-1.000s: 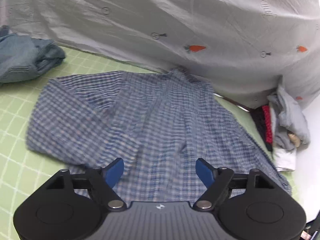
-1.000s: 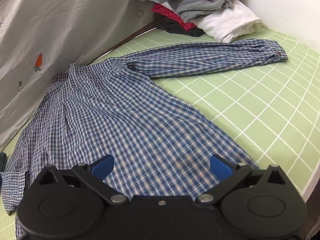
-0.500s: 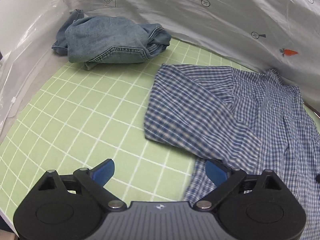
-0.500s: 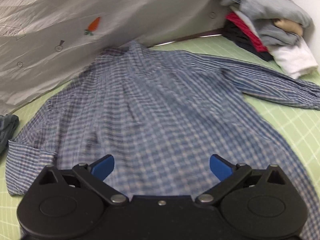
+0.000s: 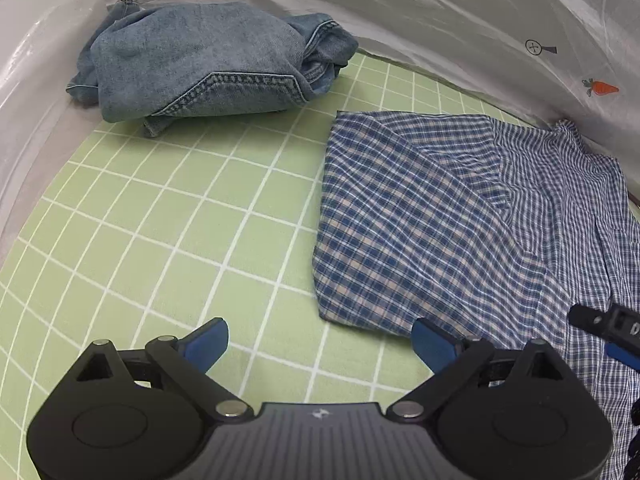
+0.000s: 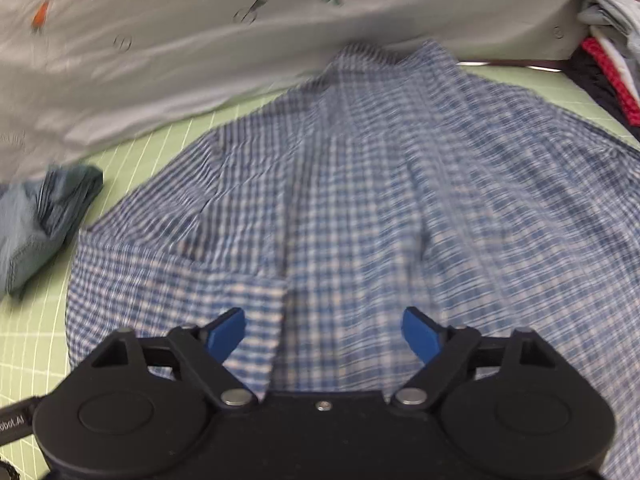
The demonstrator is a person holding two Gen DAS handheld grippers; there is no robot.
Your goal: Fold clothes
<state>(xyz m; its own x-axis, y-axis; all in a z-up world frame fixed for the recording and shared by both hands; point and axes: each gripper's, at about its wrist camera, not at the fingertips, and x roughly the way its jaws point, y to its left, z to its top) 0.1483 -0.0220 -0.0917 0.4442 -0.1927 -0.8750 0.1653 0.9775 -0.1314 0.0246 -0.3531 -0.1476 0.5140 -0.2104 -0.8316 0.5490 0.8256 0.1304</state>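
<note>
Left hand-held gripper [image 5: 318, 344]: jaws wide, empty, over green grid mat [image 5: 160, 240], just beside folded-in sleeve edge of checked shirt [image 5: 420, 232]. Right hand-held gripper [image 6: 323, 334]: jaws just been closing, yet apart, nothing pinched, over shirt cuff. Shirt spread flat on mat, collar toward grey sheet [image 5: 440, 20]. Judged light, limp, non-slippery; will sag and drag. Best pinched at hem corners or side seam, single layer edge. Jeans [image 5: 200, 64] bunched well apart.

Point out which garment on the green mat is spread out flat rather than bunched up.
The blue plaid shirt is spread flat across the green grid mat. The denim jeans sit crumpled in a heap, and the pile of clothes is stacked at the far corner.
</note>
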